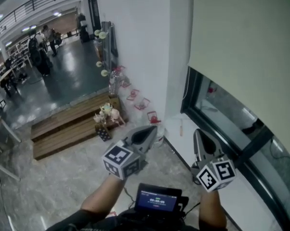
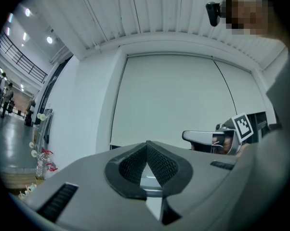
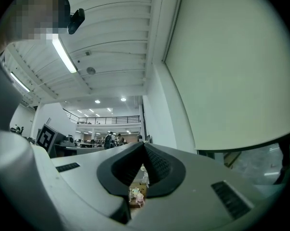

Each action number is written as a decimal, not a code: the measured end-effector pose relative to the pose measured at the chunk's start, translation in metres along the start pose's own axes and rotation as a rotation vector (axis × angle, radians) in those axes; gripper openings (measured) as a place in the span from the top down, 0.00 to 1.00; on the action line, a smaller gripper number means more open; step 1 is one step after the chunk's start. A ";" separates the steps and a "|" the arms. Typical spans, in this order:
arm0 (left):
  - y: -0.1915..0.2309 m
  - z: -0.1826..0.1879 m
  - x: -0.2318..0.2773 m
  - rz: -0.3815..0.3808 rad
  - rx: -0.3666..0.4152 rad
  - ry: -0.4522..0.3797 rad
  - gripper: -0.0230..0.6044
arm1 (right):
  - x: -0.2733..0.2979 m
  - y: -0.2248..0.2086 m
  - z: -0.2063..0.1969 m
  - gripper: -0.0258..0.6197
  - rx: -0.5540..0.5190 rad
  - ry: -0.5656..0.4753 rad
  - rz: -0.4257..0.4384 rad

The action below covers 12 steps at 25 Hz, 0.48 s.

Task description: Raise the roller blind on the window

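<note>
At the far left a wooden step (image 1: 70, 126) with small figurines (image 1: 109, 113) is seen; it is no part of the task. Nearer the middle the left gripper (image 1: 146, 134) is held level, its jaws pressed together with nothing between them, as is borne out in the left gripper view. The right gripper (image 1: 201, 139), just to its right, is likewise closed on nothing. Further right, the roller blind (image 1: 241, 32) is hung over the upper part of the window (image 1: 231, 121), and the dark glass below its lower edge is left bare. The fabric is judged to be light, limp and easily creased, so it should not be pinched in its middle. Stiffness is likely to be found only along the bottom hem, where a bar is probably fitted. A thin pale line (image 1: 185, 88) is seen beside the window's left frame and may be the pull cord. If so, that would be the place to be gripped, though it is slim and may slip. No brand can be read: only square markers are shown on the gripper cubes, and the figures on a small screen (image 1: 158, 199) cannot be made out.
</note>
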<state>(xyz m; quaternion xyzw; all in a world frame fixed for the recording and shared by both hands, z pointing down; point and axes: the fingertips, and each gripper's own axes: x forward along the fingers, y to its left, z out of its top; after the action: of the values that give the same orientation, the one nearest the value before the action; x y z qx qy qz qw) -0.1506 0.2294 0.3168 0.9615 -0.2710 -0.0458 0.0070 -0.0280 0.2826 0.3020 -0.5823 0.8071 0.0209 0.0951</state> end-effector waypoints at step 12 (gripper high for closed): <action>0.021 -0.004 0.088 0.070 0.005 0.019 0.97 | 0.038 -0.080 -0.003 0.96 -0.020 -0.010 0.052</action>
<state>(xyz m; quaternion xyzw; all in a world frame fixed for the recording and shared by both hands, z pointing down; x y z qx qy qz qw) -0.0861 0.1652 0.3145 0.9519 -0.3044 -0.0356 0.0086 0.0353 0.2210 0.3039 -0.5618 0.8214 0.0344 0.0925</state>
